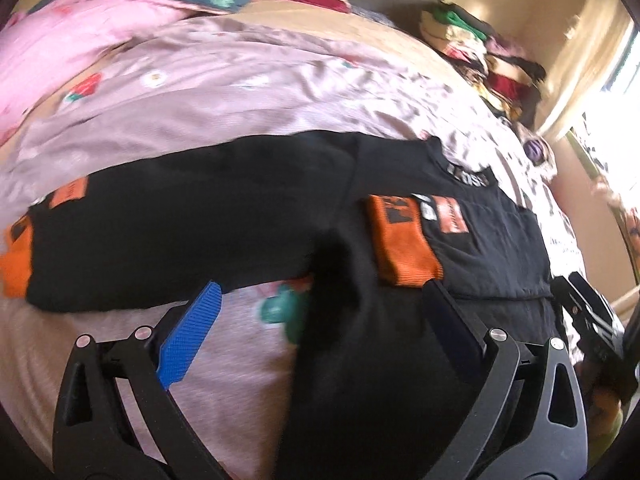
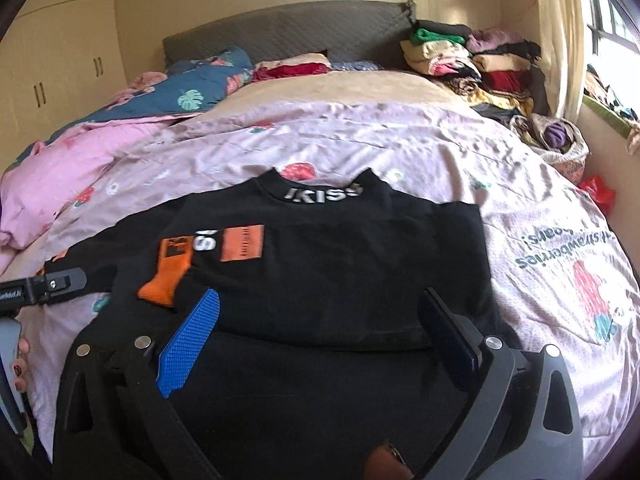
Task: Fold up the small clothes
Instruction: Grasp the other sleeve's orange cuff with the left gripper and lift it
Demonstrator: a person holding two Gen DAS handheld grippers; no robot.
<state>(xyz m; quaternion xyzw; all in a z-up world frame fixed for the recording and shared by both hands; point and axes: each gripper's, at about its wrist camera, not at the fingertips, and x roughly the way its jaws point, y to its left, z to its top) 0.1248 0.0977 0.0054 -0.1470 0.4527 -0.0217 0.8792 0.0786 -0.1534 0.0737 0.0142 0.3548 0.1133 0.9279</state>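
Lying flat on pink bedsheet (image 2: 400, 136): black sweater (image 2: 320, 264), one sleeve w/ orange cuff (image 2: 164, 280) folded across chest. Left gripper (image 1: 320, 304) & right gripper (image 2: 320, 308) both spread wide, nothing held, above hem.

Bedroom in daylight, grey quilted headboard (image 2: 288, 28) at 12 o'clock, cream wardrobe (image 2: 60, 52) at 10 o'clock, bright window (image 2: 612, 28) at 2 o'clock, pale yellow walls, bed under pink floral bedspread (image 2: 360, 140), stacked laundry (image 2: 480, 64) at 1 o'clock
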